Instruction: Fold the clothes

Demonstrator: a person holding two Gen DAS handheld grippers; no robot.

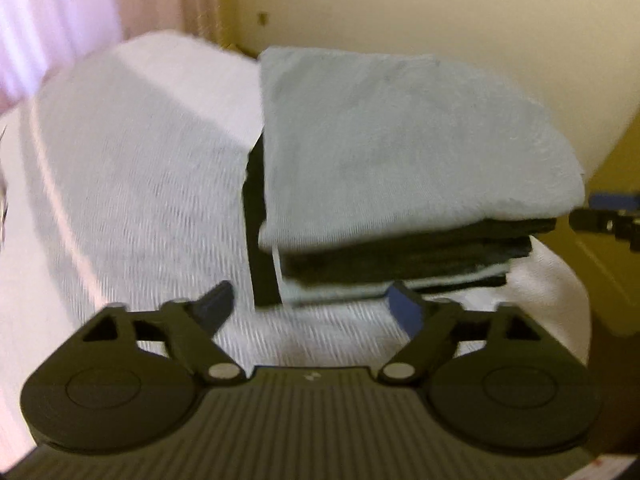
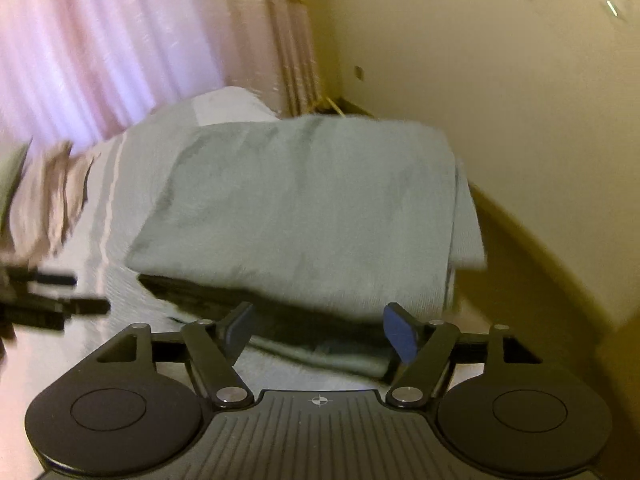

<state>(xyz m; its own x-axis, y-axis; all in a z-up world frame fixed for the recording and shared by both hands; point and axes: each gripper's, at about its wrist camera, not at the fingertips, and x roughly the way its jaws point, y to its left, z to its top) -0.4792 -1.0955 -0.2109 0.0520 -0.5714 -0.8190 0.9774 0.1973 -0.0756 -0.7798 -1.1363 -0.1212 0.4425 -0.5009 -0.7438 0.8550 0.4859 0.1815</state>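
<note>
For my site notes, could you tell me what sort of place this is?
Probably a bedroom: a white textured bedspread bearing a stack of folded grey and black clothes, pink curtains behind.

White textured bed cover (image 1: 132, 184), pink curtain (image 2: 120, 40) behind on the left, cream wall (image 2: 500, 100) right, crumpled tan cloth (image 2: 48, 204) at bed's left edge.

the top folded garment (image 1: 400, 140) on the stack is pale grey-blue; under it lie black layers (image 1: 400, 248) with a thin pale grey-blue one between. the bed cover (image 1: 140, 184) is white with a fine woven texture. the curtain (image 2: 100, 40) is pink, the wall (image 2: 500, 100) cream-yellow. each tool (image 1: 312, 308) (image 2: 320, 334) is black with blue pads (image 1: 406, 308).
</note>
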